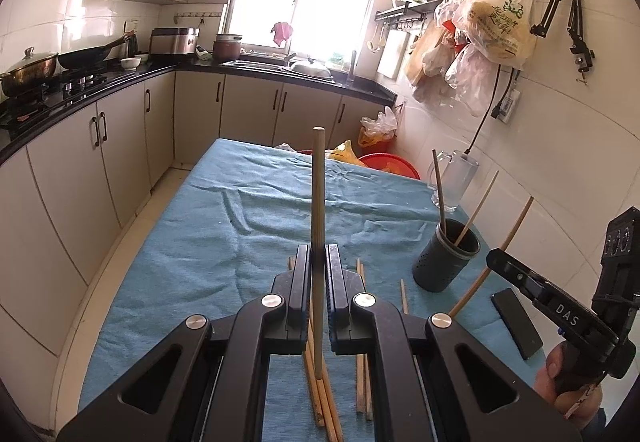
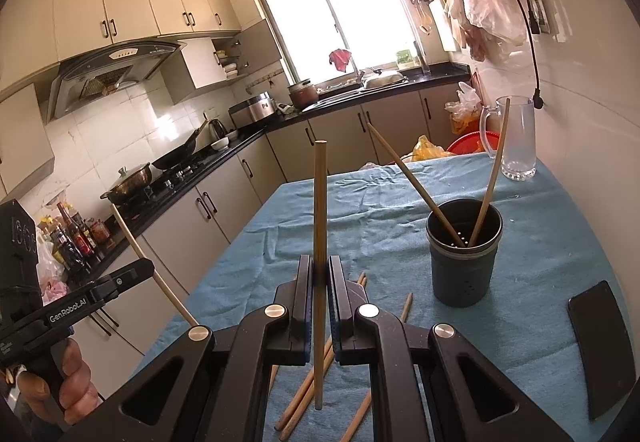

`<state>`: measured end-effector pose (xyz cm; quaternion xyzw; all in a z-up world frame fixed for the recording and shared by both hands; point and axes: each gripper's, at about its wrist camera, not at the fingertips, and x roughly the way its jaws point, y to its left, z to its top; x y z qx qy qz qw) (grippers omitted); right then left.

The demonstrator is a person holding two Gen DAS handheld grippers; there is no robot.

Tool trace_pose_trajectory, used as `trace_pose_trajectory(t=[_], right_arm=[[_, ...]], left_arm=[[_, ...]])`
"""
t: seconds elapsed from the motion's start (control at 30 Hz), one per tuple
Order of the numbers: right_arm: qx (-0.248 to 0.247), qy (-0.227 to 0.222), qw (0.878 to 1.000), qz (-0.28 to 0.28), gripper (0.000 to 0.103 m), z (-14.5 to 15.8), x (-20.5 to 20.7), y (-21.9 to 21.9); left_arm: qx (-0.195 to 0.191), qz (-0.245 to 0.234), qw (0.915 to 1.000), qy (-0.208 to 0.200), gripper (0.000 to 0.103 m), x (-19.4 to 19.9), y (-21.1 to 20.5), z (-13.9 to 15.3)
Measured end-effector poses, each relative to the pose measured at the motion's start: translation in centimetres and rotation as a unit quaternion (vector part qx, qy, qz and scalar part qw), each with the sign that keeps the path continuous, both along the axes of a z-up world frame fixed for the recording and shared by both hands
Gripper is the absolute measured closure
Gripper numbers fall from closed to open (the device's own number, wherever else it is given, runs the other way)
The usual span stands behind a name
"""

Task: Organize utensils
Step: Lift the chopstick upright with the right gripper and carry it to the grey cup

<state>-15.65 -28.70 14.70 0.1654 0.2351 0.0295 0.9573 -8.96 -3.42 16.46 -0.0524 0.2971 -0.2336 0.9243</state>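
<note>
My left gripper [image 1: 318, 250] is shut on a wooden chopstick [image 1: 318, 181] that stands upright between its jaws. My right gripper [image 2: 319, 260] is shut on another upright chopstick [image 2: 320, 201]. Each gripper also shows in the other's view, at the right edge [image 1: 494, 258] and at the left edge [image 2: 148, 266], each with its stick slanting. A dark perforated holder [image 2: 464, 258] stands on the blue cloth to the right of both, with two chopsticks [image 2: 494, 177] leaning in it. Several loose chopsticks [image 2: 304, 398] lie on the cloth under the grippers.
A blue cloth [image 1: 200, 222] covers the table. A black phone [image 2: 600, 346] lies near the right edge. A glass mug [image 2: 516, 137] stands behind the holder by the tiled wall. Kitchen cabinets and a stove run along the left, and red basins sit beyond the table's far end.
</note>
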Motion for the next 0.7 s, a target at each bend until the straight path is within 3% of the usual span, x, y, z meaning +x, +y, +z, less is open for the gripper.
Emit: trace_pose_trajectory(t=[0.7], right_arm=[[0.02, -0.011, 1.0, -0.013, 0.095, 0.8, -1.0, -1.4]], left_arm=[[0.011, -0.026, 0.9996, -0.002, 0.097, -0.4, -2.8, 0.7]])
